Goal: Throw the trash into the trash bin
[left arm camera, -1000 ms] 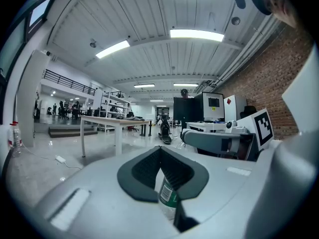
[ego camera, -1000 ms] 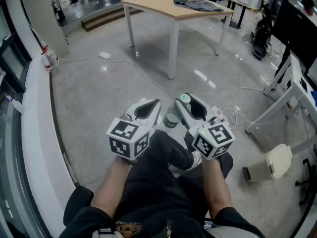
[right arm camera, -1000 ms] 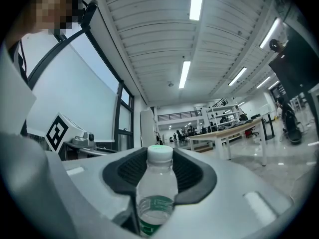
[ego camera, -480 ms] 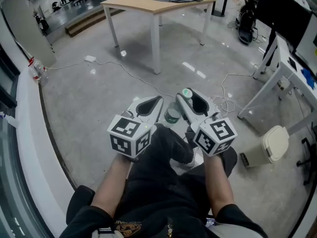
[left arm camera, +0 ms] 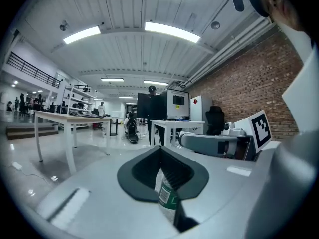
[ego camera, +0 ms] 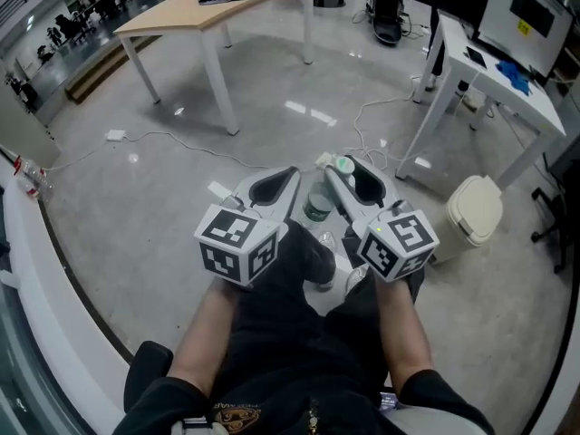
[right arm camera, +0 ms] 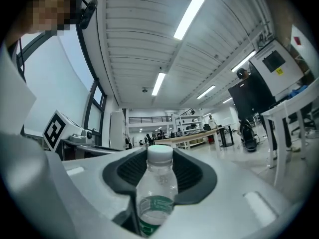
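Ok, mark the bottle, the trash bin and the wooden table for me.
bottle (right arm camera: 158, 180), right gripper view, clear shoulder
trash bin (ego camera: 476, 208), head view, lid
wooden table (ego camera: 186, 14), head view, bare top

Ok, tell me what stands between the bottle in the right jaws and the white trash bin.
Nothing visible does. The bottle sits in the right gripper, and only bare floor lies between it and the trash bin by the white desk. The bin's lid looks shut.
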